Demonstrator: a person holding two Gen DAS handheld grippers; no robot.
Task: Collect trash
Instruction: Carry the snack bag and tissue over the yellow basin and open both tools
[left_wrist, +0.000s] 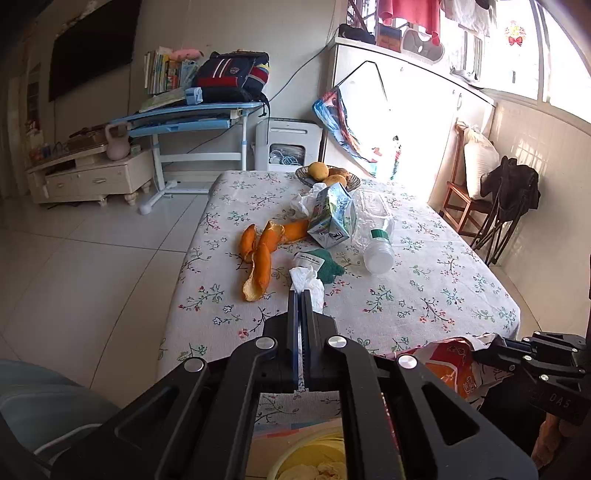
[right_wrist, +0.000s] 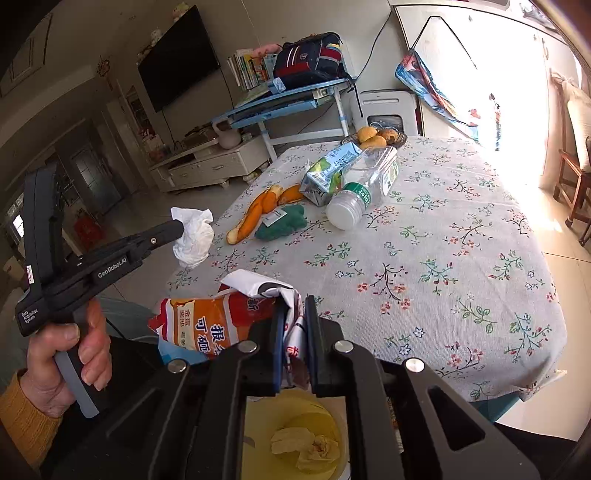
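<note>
White tissue (right_wrist: 194, 236), crumpled and soft, is pinched between the closed jaws of the left gripper (right_wrist: 181, 229), lifted clear of the floral tablecloth (right_wrist: 443, 258) near the table's left edge. The right gripper (right_wrist: 293, 332) is clamped on the rim of an orange printed plastic bag (right_wrist: 214, 325), holding it open just below the table's near edge; crumpled paper already lies in the yellowish interior (right_wrist: 306, 443) under it.

The main risk is probably the drop: the tissue is light and only a corner seems held, so it could slip or drift past the bag's mouth onto the floor if released too early. The bag's film is thin and slack, so its mouth may sag shut or pull out of the right jaws if the left gripper knocks it.

On the table, trash remains: curled orange peel (left_wrist: 258, 254) with a matte pith side, a creased green-and-white carton (left_wrist: 330, 218) lying on its side, a clear ribbed plastic bottle (left_wrist: 373, 229) with a green label band, round enough to roll, a green scrap with a white tag (left_wrist: 321, 264), and another white wad (left_wrist: 306, 201) behind the carton. A basket of fruit (left_wrist: 327, 175) sits at the far end and is likely not trash.
</note>
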